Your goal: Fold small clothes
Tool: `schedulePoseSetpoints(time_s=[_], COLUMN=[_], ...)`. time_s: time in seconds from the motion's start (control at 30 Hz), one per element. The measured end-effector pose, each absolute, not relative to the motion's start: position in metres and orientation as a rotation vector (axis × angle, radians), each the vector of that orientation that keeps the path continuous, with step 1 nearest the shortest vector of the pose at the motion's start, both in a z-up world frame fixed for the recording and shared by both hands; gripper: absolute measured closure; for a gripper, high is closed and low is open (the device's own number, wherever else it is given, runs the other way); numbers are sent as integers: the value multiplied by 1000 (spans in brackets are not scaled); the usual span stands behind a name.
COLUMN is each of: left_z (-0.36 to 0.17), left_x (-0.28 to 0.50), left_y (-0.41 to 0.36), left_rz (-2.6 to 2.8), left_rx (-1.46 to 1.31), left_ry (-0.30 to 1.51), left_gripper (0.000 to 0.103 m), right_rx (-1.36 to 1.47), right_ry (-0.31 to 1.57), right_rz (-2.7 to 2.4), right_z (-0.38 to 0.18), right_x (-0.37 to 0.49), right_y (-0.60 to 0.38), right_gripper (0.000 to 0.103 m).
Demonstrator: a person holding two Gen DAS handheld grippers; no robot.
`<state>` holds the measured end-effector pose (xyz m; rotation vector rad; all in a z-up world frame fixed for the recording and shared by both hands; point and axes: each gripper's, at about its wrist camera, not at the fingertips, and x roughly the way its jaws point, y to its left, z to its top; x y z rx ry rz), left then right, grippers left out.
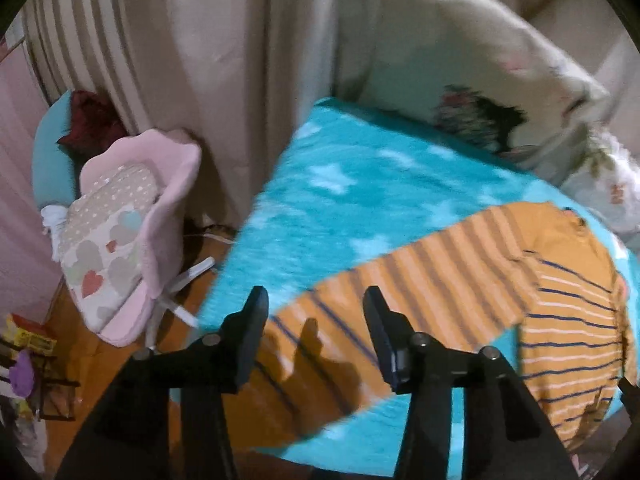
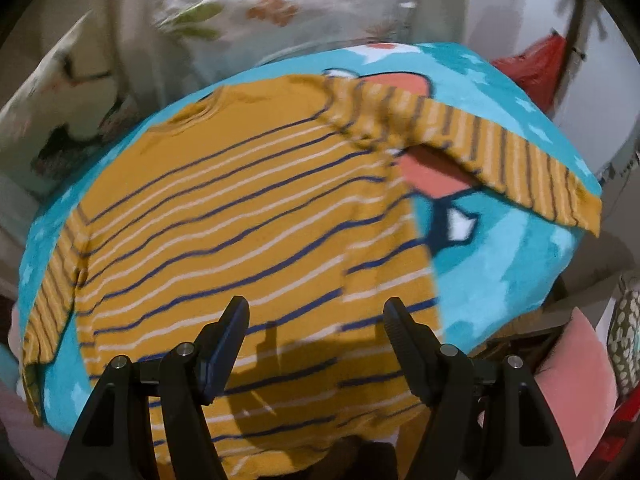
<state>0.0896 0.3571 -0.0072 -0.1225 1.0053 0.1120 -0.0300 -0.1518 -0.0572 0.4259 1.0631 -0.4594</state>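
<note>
A small mustard-yellow striped sweater lies spread flat on a turquoise star-print blanket. In the right wrist view its right sleeve stretches out toward the blanket's edge. My right gripper hovers over the sweater's lower hem, open, with nothing between its fingers. In the left wrist view the left sleeve runs out flat across the blanket from the body. My left gripper is above that sleeve's cuff end, open, holding nothing.
Floral pillows lie at the blanket's far side, with beige curtains behind. A pink heart-print baby seat stands on the wooden floor beside the blanket's left edge. A pink cushion and a red bag are to the right.
</note>
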Motion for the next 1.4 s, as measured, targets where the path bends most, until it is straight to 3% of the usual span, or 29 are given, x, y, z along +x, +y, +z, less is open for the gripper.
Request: schedulePoseSetpoints(time_s=[0.07, 0.13, 0.53, 0.7, 0.87, 0.93, 0.97, 1.03, 1.07, 1.17, 1.4], left_z=[-2, -1, -8, -6, -6, -6, -6, -8, -8, -8, 2], left_x=[81, 75, 46, 38, 33, 31, 31, 28, 28, 27, 15], left_y=[333, 302, 147, 109, 82, 72, 69, 62, 59, 55, 62], left_rz=[97, 80, 15, 20, 16, 20, 21, 23, 26, 29, 81], left_rx=[-122, -120, -123, -112, -106, -101, -101, -106, -110, -135, -134], left_ry=[997, 1001, 1090, 1101, 1112, 1112, 1114, 1122, 1126, 1133, 1098], left_gripper=[41, 38, 37, 36, 34, 33, 33, 33, 33, 33, 33], right_rx=[496, 563, 1043, 1161, 1154, 1149, 1140, 1119, 1109, 1117, 889], right_ry=[1045, 1030, 901, 847, 817, 830, 842, 869, 888, 879, 762], right_rz=[-503, -528, -593, -542, -530, -524, -528, -533, -531, -494, -598], right_z=[-62, -67, -112, -126, -122, -124, -126, -128, -129, -125, -52], right_x=[-40, -49, -134, -148, -148, -145, -142, -137, -135, -133, -108], right_y=[-187, -217, -414, -446, -470, -478, -482, -490, -494, -512, -586], right_gripper=[29, 29, 29, 25, 28, 35, 45, 74, 94, 96, 97])
